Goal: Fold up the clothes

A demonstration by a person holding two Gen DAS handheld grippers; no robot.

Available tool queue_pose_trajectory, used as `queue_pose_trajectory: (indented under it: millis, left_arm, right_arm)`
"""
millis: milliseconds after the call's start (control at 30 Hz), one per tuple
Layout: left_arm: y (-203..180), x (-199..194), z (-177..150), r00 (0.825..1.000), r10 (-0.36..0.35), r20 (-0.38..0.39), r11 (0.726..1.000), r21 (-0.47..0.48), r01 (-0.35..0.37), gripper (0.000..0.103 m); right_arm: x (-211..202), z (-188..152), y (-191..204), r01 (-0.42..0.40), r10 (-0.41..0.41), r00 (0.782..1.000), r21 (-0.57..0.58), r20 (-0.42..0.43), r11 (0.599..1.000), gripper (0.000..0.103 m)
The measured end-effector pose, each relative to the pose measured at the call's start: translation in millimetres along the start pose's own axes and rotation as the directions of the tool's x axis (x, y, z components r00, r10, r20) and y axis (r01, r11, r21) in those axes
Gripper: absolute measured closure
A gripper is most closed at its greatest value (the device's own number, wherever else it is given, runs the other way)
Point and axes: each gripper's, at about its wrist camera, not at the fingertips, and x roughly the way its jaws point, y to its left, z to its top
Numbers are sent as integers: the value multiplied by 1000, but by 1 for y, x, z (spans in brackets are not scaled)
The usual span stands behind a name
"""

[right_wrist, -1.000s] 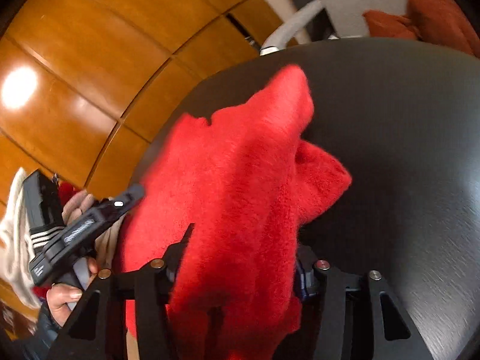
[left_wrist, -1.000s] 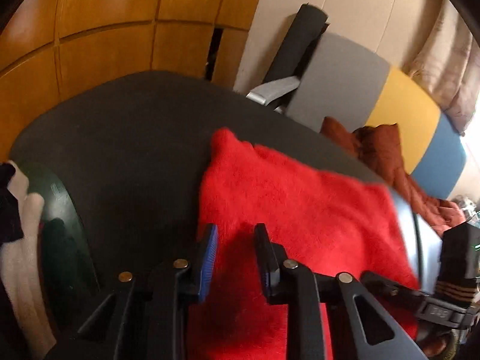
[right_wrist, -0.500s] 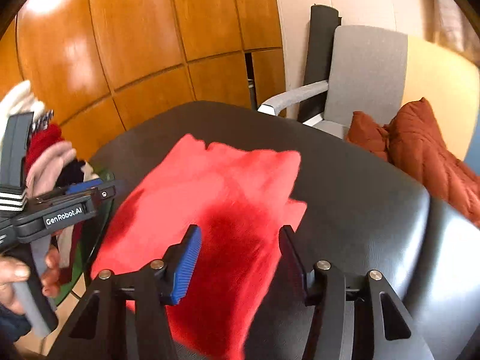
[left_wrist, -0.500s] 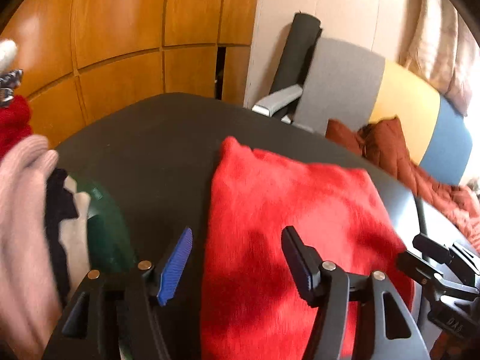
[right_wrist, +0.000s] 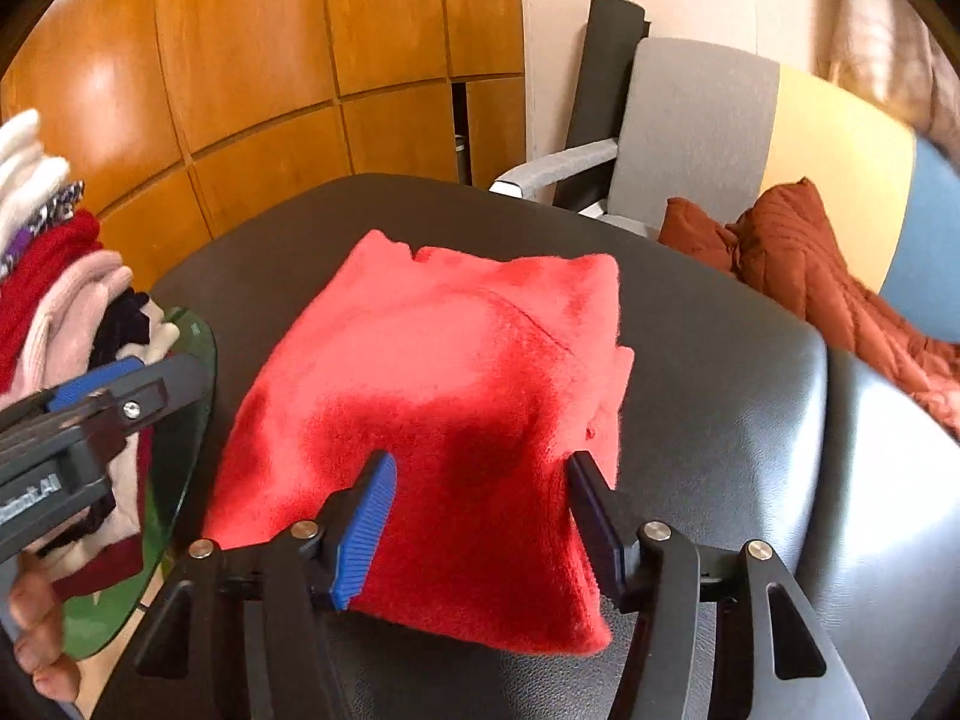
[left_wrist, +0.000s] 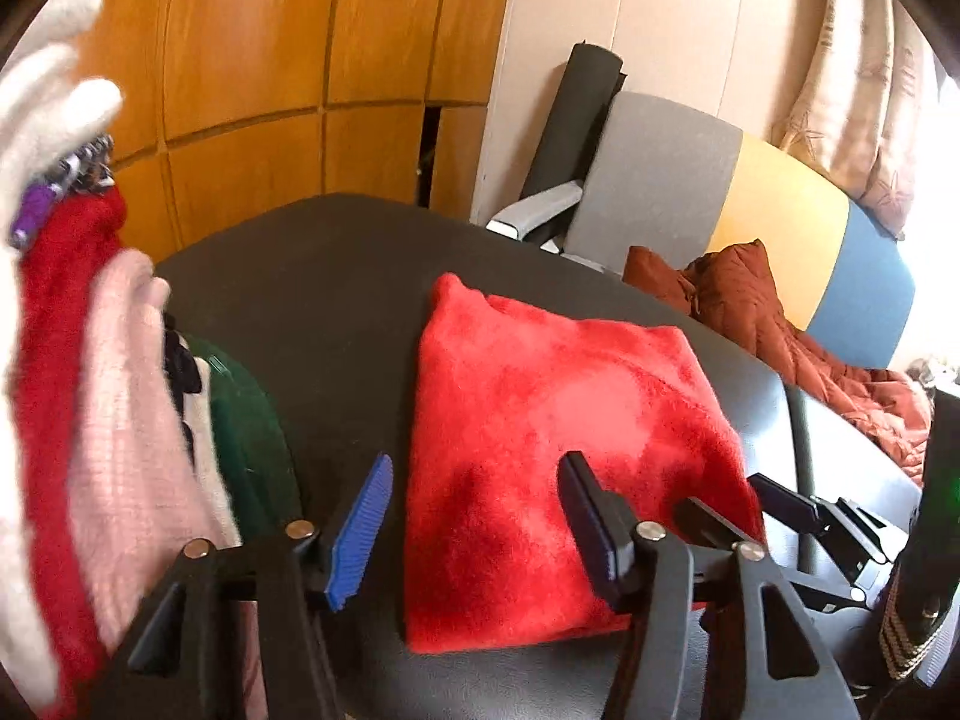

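A fluffy red garment [left_wrist: 558, 450] lies folded into a rough rectangle on a black leather seat [left_wrist: 336, 276]; it also shows in the right wrist view [right_wrist: 444, 396]. My left gripper [left_wrist: 474, 516] is open and empty, held above the garment's near left edge. My right gripper [right_wrist: 480, 516] is open and empty, above the garment's near edge. The left gripper shows at the left of the right wrist view [right_wrist: 102, 396], and the right gripper at the right of the left wrist view [left_wrist: 804, 510].
A pile of folded clothes [right_wrist: 66, 300] sits on a green glass table [right_wrist: 180, 420] to the left. A grey, yellow and blue chair [right_wrist: 780, 144] with a rust quilted blanket [right_wrist: 798, 252] stands behind. Wood panels line the wall.
My right gripper has let go of the red garment and opened; the garment now lies folded flat. Both grippers have pulled back and risen. My left gripper has opened wider.
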Motion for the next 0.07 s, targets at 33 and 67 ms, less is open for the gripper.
queue_pose_trajectory:
  millis: [33, 67]
  left_arm:
    - [-1, -1, -1, 1000, 6, 0, 1000, 9, -6, 45]
    - [-2, -2, -2, 1000, 13, 1, 1000, 18, -13, 45]
  right_arm:
    - [0, 0, 3, 9, -9, 1000, -7, -1, 1000, 43]
    - [-1, 0, 4, 14, -14, 1000, -9, 0, 1000, 43]
